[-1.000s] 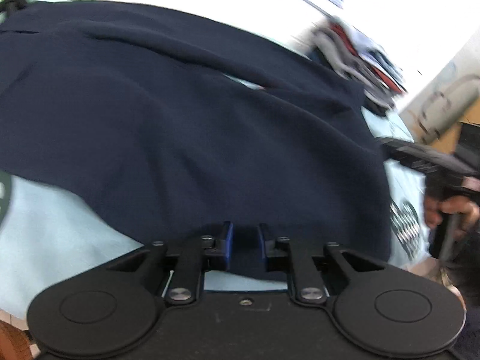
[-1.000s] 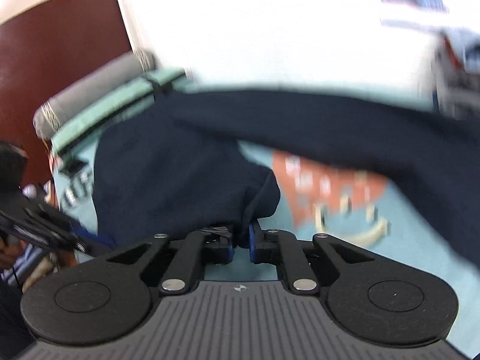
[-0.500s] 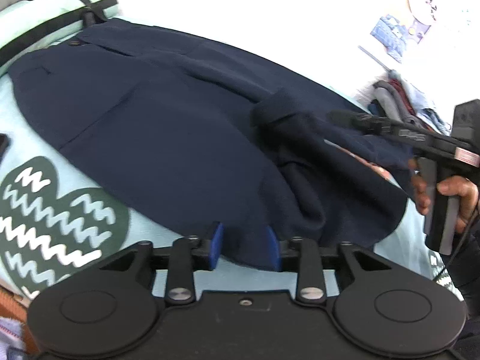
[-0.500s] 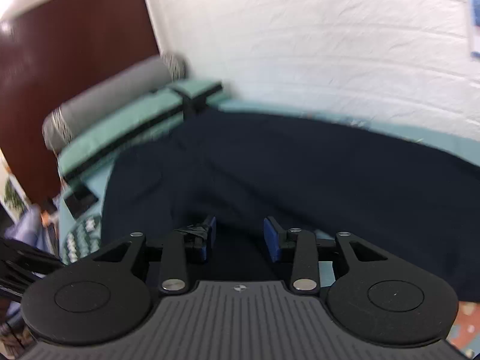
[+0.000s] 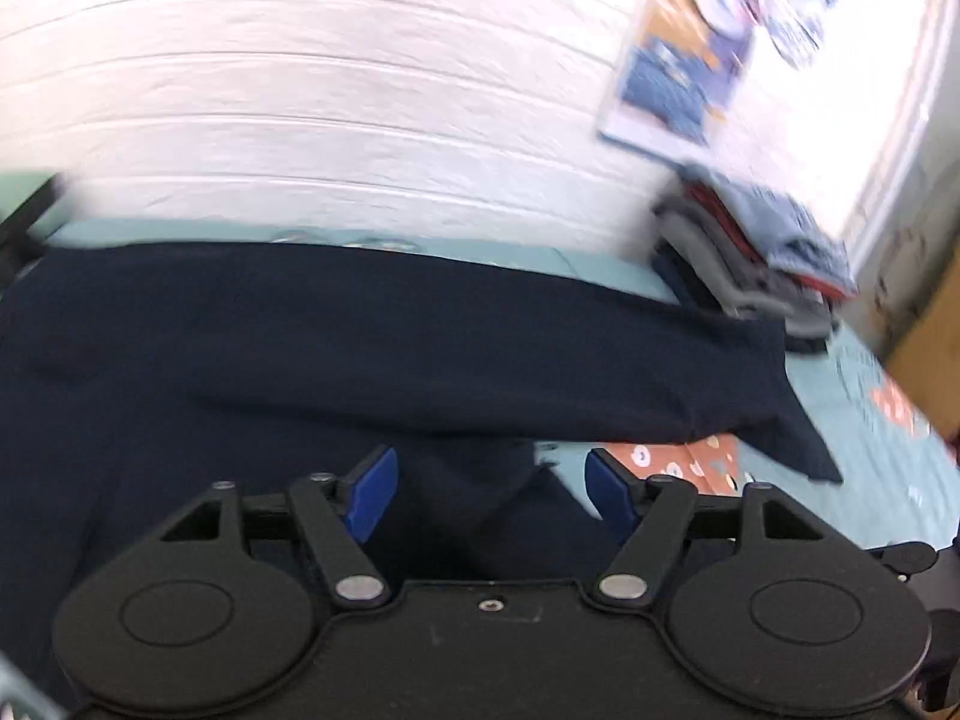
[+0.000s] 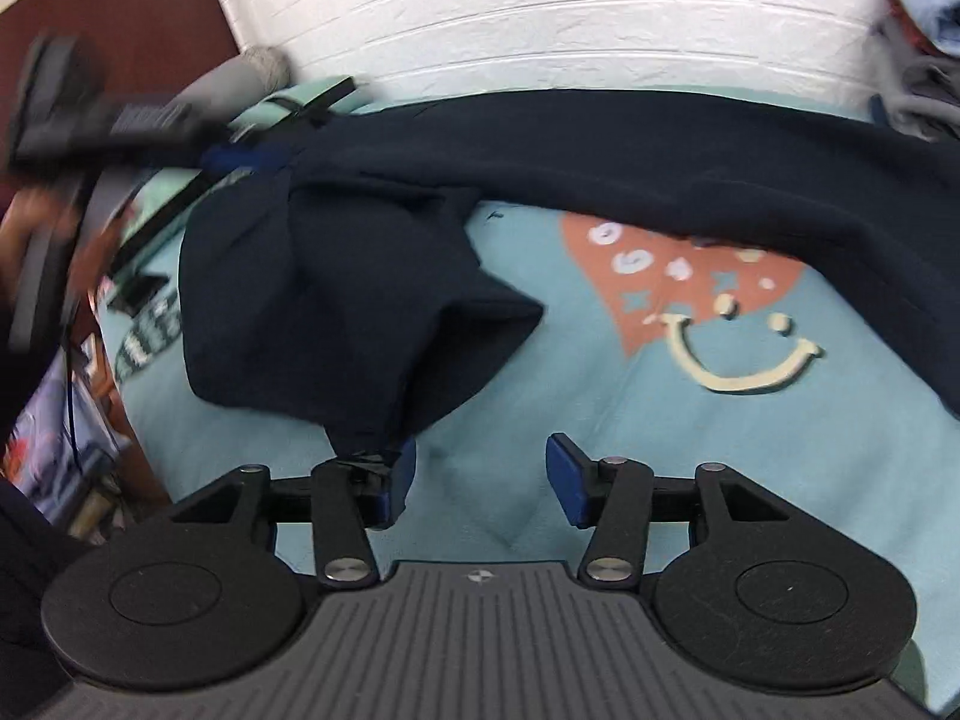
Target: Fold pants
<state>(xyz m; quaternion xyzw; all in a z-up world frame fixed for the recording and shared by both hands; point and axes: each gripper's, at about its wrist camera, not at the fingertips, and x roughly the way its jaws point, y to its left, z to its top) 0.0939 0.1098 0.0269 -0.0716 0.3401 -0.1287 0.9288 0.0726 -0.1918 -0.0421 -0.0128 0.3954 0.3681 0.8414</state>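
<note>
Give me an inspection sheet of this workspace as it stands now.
Surface: bed with light blue sheet, orange smiley print.
Job's things: navy pants spread across the bed, one part bunched near the right gripper's left finger.
Clutter: pile of folded clothes at the far end.
Grippers: left gripper open over the pants; right gripper open, jaws just been opening, only sheet between them.
Cables: thin cord at the bed's left edge.
Surroundings: white brick wall, brown headboard.

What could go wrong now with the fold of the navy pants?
1. Fabric of the navy pants hangs at one pad of the open right gripper, whose jaws have just been opening; it may snag and drag the fold.
2. The folded part lies bunched, so creases may stay.
3. The far leg lies close to the clothes pile.
</note>
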